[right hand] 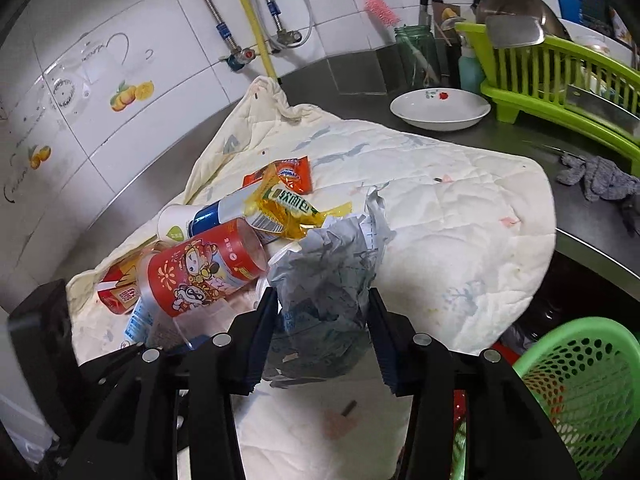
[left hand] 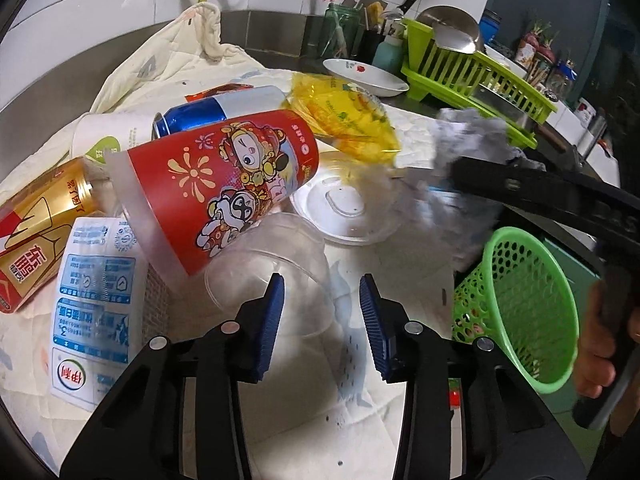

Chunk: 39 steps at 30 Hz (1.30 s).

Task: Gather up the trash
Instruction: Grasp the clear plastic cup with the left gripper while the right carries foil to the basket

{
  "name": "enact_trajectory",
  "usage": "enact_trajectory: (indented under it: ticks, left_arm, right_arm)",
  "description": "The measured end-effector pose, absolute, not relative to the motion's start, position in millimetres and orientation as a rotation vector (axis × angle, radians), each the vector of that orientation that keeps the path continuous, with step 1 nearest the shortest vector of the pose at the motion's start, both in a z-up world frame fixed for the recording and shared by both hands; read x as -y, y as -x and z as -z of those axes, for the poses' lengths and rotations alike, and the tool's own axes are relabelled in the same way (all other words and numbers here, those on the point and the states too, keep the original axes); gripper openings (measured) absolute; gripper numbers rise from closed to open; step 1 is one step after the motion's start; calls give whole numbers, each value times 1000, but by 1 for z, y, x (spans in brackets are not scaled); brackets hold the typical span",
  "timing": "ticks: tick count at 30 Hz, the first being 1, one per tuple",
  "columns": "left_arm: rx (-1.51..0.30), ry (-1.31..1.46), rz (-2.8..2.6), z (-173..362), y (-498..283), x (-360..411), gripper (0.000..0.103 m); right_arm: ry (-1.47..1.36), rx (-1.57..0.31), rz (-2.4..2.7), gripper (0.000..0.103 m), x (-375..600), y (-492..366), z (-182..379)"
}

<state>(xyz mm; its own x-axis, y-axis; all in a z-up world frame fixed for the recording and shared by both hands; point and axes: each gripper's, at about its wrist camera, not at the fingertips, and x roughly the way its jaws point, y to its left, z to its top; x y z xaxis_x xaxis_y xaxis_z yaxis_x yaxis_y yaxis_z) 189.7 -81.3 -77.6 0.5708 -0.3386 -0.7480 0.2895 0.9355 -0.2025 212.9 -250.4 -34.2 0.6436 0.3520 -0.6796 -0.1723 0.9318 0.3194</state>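
From the left wrist, the left claw [left hand: 322,312] hangs released over a hard-to-see clear cup [left hand: 272,264]; the green basket [left hand: 520,308] sits right.

From the right wrist, the right claw [right hand: 322,328] squeezes crumpled paper [right hand: 328,280], hiding its bottom.

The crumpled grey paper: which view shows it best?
The right wrist view. The crumpled grey paper sits sharp and central, pinched between the right gripper pads. The left wrist view shows it only as a motion-blurred grey wad at that gripper's tip.
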Motion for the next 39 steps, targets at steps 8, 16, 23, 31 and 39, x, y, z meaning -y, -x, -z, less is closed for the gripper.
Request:
enact_trajectory:
  ticks: [8,16,23,31,39]
  left_arm:
    - [-883,85,359,83,-197,81,13]
    - [-856,79,375,73,-184,79,2]
    - [-818,89,421,56,-163,77,2]
    - [-784,115,517,35,-142,91,2]
    - [-757,77,635,15,-123,135,2]
  right_arm:
    - [-221,-815,-292,44,271,-185,33]
    - [-221,-813,-255,44,293,-155,40]
    - [-216,-836,-109,44,345,-128,52]
    - [-219,-899,40,47,395,-110,80]
    - [-279,-900,60,65,413,-102,93]
